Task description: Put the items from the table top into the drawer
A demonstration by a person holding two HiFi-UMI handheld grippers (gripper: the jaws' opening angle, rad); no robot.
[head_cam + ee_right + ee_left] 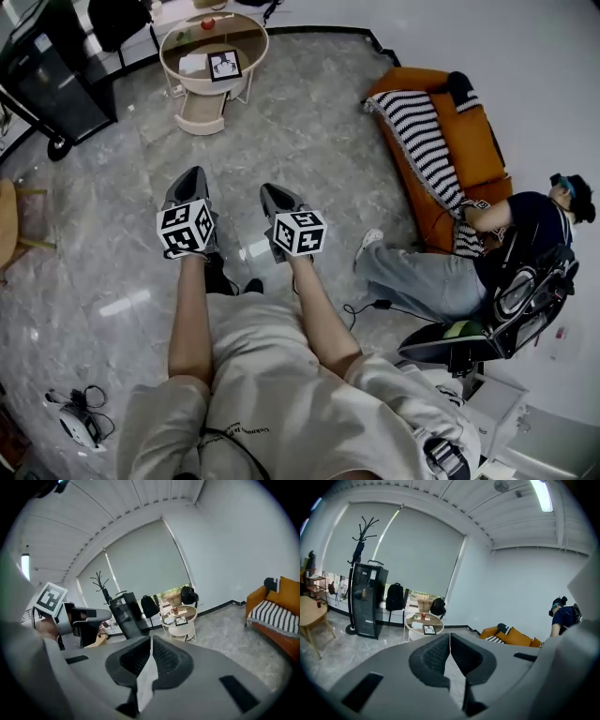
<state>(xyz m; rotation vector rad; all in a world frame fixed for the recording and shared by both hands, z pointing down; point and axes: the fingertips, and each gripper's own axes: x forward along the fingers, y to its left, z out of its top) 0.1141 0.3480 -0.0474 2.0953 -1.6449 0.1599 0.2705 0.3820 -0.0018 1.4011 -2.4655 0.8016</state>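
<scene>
Both my forearms reach straight out ahead of me, bare and side by side, each hand wrapped round its tool behind the marker cube. My left gripper (192,177) and my right gripper (274,191) hang over the grey marble floor (309,122), apart from each other, noses tipped a little below level and aimed toward the far end of the room. In the left gripper view the two dark pads are pressed together at the tips with nothing between them, and the right gripper view shows the same: pads pressed together, nothing pinched. The round table (170,62) stands well away from both claws, up ahead. On its top lie a framed picture (224,65), a white sheet or booklet (192,64) just beside it, and a small red thing (207,24) farther back that I cannot make out. Below the top, the drawer (200,112) is pulled out toward me. Off to my right stands an orange sofa (469,131) with a striped throw, and a person (441,277) sits on the floor against it.
</scene>
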